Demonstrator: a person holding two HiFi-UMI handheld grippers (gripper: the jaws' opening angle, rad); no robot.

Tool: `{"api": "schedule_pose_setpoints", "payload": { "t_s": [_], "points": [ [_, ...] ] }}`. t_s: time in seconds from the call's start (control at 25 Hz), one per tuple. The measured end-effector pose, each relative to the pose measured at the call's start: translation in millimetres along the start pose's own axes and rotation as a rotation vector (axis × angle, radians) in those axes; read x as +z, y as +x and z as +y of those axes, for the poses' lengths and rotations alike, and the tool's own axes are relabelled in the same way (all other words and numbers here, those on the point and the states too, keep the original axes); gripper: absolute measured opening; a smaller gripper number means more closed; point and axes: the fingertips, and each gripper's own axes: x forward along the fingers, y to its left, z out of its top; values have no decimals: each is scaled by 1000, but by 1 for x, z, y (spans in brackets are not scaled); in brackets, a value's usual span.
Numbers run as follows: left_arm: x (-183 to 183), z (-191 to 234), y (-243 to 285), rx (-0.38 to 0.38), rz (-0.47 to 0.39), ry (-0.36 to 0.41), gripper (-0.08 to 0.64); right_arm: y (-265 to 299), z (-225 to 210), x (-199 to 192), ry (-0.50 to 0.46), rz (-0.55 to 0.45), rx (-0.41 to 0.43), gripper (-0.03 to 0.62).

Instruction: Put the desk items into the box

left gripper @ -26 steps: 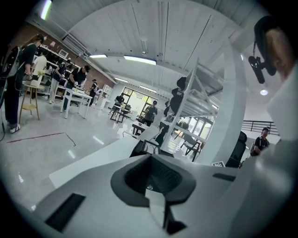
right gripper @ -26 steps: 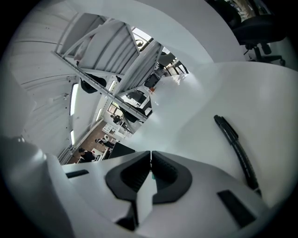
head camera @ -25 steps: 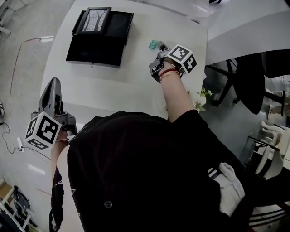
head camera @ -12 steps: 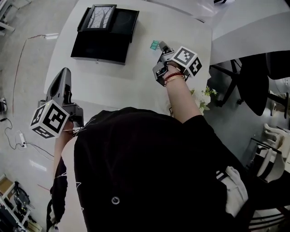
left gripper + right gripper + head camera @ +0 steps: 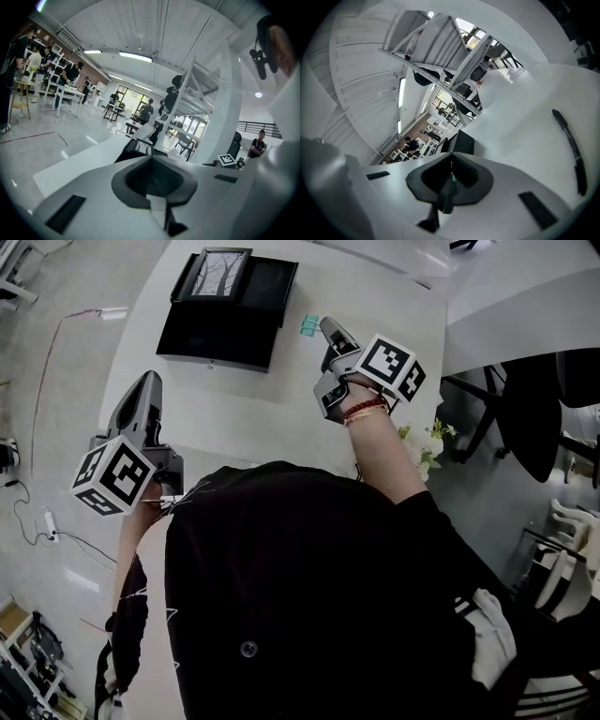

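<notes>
right gripper, clamped on the small green item, has lifted it from the table's far right edge; carry it to the box. your left gripper sits closed, empty.

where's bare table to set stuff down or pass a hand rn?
Bare white table between the black box and the person, spanning left gripper to right gripper. Narrow strip left of the box. Crowded: the box's left half holds a picture frame; right gripper carries a small green item.
</notes>
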Motion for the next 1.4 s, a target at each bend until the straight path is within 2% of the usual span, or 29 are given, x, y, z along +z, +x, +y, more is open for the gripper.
{"api": "schedule_pose_setpoints", "payload": {
  "t_s": [0.52,0.76,1.16,1.4],
  "points": [
    [-8,14,-14,30,-9,-37,11,8,72,-16,-130,49,142,11],
    [-4,20,-22,43,-26,-33,11,14,90,-29,-148,79,184,11],
    [-1,30,-36,77,-44,-31,11,26,101,-46,-202,118,202,11],
    [0,41,-61,123,-55,-31,11,32,106,-57,-200,127,204,11]
  ]
}}
